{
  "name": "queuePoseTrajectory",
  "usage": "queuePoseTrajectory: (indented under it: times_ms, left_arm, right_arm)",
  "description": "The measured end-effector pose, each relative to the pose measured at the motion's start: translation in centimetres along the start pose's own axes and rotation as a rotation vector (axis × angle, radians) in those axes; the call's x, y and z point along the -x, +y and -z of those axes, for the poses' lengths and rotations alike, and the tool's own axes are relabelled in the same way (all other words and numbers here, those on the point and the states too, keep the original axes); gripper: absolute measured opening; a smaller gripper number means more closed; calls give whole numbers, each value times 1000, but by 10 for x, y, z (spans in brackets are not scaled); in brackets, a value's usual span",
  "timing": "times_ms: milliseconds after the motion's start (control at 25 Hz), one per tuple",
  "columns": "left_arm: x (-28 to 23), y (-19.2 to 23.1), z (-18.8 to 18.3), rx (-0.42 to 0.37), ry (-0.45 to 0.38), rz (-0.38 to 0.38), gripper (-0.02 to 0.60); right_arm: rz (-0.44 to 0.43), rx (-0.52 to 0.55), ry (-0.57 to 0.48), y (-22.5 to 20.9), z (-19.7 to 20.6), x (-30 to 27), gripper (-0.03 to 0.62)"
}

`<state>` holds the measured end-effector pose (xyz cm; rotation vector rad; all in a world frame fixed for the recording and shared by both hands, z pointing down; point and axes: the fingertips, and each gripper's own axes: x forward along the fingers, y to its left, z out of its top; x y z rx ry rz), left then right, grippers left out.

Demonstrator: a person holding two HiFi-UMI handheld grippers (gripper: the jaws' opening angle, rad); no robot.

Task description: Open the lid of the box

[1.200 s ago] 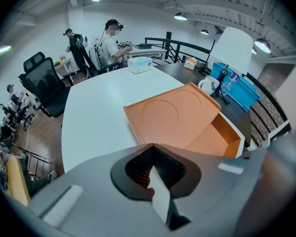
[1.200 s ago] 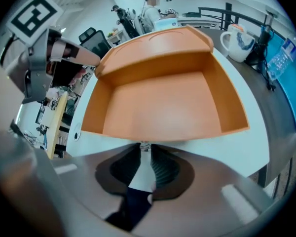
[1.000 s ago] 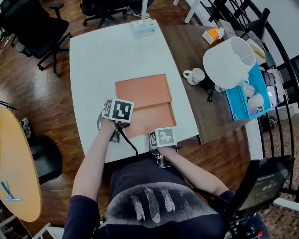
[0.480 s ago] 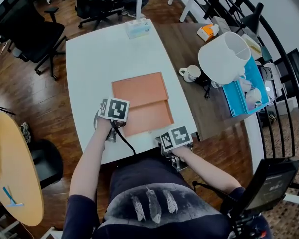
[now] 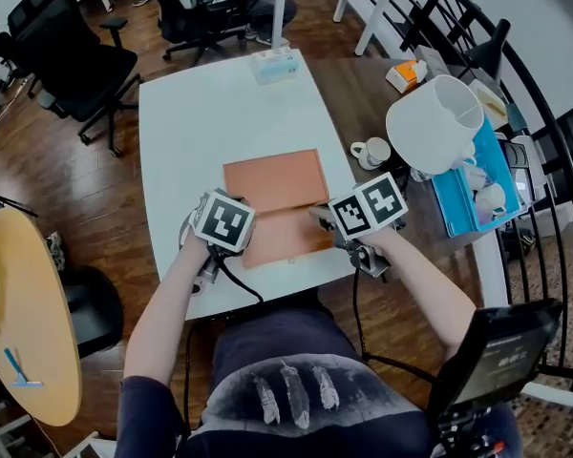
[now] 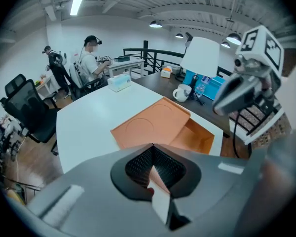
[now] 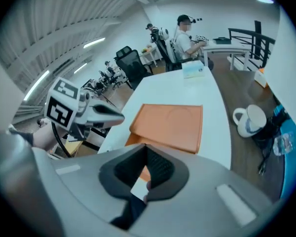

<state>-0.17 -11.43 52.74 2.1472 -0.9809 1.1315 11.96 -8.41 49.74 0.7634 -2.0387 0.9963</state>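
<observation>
The orange box lies open on the white table [image 5: 191, 132]. Its lid [image 5: 272, 179] rests flat on the far side, and the shallow tray [image 5: 288, 237] is nearer to me. My left gripper [image 5: 231, 229] hovers at the tray's left edge with its jaws shut on nothing. My right gripper [image 5: 323, 214] is at the tray's right edge, pointing left, also shut and holding nothing. The left gripper view shows the lid [image 6: 150, 127], the tray [image 6: 195, 137] and the right gripper [image 6: 237, 90] beyond my own jaws. From the right gripper view I see the lid [image 7: 170, 125] and the left gripper [image 7: 96, 113].
A white cup [image 5: 372, 151] and a large white lamp shade [image 5: 437, 122] stand on the brown desk to the right, beside a blue box [image 5: 477, 184]. A tissue box [image 5: 275, 63] sits at the table's far end. Office chairs [image 5: 72, 60] are at the far left.
My right gripper has moved from the table's front edge up to the right side of the tray. The left gripper has stayed at the tray's left edge.
</observation>
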Motion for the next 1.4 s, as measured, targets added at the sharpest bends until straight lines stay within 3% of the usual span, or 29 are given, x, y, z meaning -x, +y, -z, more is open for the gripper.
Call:
queuePoseTrajectory:
  times_ms: [200, 520, 1400]
  left_arm:
    - [12, -4, 13, -46, 34, 20, 15]
    - [13, -2, 26, -7, 51, 46, 15]
    - [17, 4, 26, 0, 64, 53, 15]
  right_arm:
    - [-36, 25, -31, -9, -25, 7, 3]
    - [-26, 100, -10, -14, -21, 0, 3]
    - [-70, 117, 32, -15, -21, -7, 3]
